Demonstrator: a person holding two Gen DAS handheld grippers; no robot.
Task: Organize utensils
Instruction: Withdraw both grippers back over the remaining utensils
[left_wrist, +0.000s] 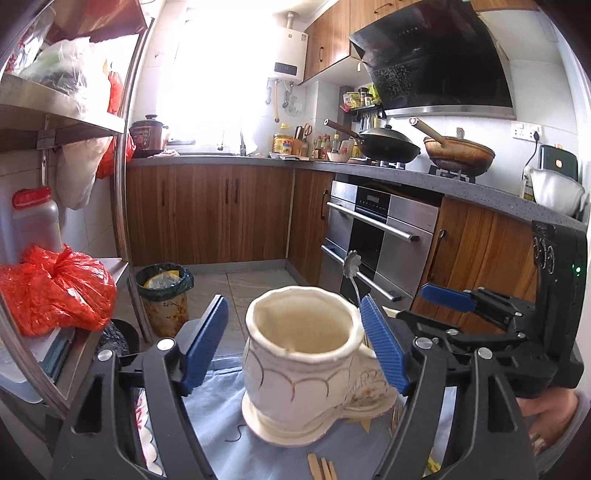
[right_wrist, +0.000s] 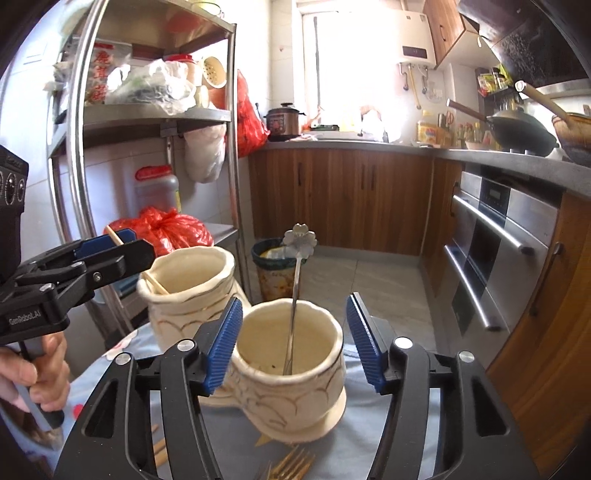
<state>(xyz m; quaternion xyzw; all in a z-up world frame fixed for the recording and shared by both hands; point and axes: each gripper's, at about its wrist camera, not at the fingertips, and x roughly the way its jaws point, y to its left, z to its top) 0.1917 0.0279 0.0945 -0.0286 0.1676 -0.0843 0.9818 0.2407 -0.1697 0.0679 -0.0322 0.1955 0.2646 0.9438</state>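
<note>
Two cream ceramic mugs stand on a light blue cloth. The left mug (left_wrist: 299, 362) sits between the wide-open fingers of my left gripper (left_wrist: 295, 343); in the right wrist view a wooden chopstick (right_wrist: 155, 282) leans in this mug (right_wrist: 188, 291) and passes by the left gripper's fingers (right_wrist: 103, 242), which look open. The right mug (right_wrist: 291, 365) holds a metal spoon with a flower-shaped end (right_wrist: 295, 295). My right gripper (right_wrist: 293, 336) is open around that mug and holds nothing. It also shows in the left wrist view (left_wrist: 447, 295). A gold fork (right_wrist: 291, 465) and wooden sticks (left_wrist: 321, 467) lie on the cloth.
A steel shelf rack (right_wrist: 229, 122) with a red plastic bag (left_wrist: 51, 291) stands left. A lined trash bin (left_wrist: 162, 295) is on the tiled floor. Wooden cabinets, a steel oven (left_wrist: 380, 236) and a counter with woks (left_wrist: 388, 144) lie ahead and right.
</note>
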